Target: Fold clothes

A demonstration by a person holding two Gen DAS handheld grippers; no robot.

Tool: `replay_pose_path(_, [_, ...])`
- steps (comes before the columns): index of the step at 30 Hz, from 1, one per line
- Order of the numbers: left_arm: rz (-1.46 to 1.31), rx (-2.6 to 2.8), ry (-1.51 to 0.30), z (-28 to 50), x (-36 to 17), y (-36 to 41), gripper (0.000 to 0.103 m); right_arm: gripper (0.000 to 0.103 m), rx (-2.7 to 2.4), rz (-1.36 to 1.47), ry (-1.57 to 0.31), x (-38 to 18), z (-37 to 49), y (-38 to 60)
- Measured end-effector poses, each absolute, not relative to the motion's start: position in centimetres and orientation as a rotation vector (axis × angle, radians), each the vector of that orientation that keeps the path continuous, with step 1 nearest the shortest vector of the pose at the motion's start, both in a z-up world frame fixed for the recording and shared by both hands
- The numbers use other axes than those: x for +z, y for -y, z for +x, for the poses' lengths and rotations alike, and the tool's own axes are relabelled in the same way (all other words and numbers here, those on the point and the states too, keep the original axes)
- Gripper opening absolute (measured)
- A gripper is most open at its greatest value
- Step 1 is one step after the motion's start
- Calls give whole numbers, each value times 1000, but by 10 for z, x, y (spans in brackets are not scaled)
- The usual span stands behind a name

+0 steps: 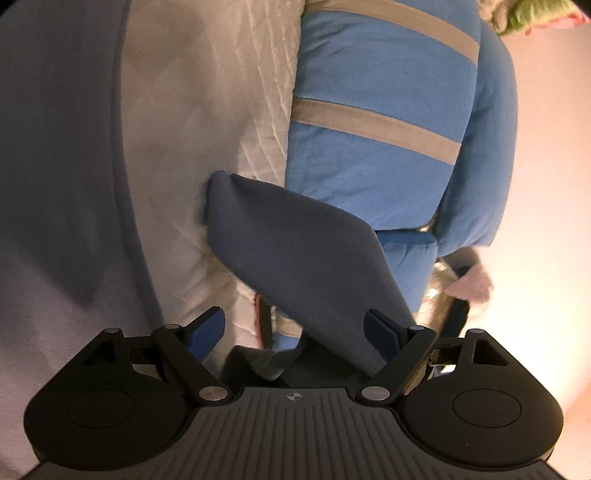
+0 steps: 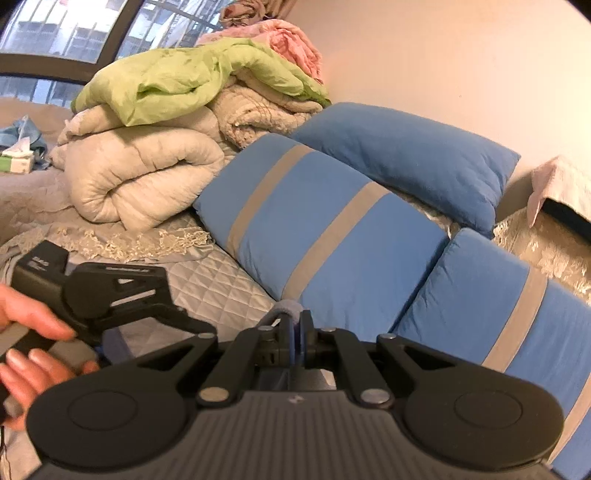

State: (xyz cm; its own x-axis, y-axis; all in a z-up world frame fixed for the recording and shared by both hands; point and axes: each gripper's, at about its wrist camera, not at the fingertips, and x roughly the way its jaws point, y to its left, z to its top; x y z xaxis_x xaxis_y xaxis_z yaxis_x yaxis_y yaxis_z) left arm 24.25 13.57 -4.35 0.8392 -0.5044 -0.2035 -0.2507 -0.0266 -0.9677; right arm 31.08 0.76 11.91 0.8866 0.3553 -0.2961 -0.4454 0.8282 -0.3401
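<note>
The right gripper (image 2: 295,334) pinches a grey-blue garment (image 1: 295,254) whose fold hangs between the left gripper (image 1: 293,328)'s spread pads (striped pillow (image 1: 369,88) at twelve o'clock), so regrasping seems next: closing on that fold.

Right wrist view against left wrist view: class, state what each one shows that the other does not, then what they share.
Only the right wrist view shows the window, the pile of quilts, the plain blue pillow and the right gripper, shut on grey-blue cloth.

Only the left wrist view shows the dark blue garment between the open fingers of the left gripper.

Both show the striped blue cushion and the quilted bedcover.
</note>
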Motion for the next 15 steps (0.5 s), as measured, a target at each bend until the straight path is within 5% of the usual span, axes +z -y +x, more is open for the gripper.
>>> replay_pose_path(7, [-1748, -188, -634, 269, -76, -122, 78, 3, 436, -390, -231, 119, 301, 2])
replay_pose_path(10, [-1738, -174, -635, 279, -78, -122, 47, 3, 437, -380, -236, 117, 299, 6])
replay_pose_path(12, [-1693, -169, -639, 285, -72, -125, 14, 3, 433, -381, -240, 115, 298, 8])
replay_pose_path(15, [-1591, -101, -636, 281, -51, -140, 4, 3, 431, -385, -253, 110, 297, 10])
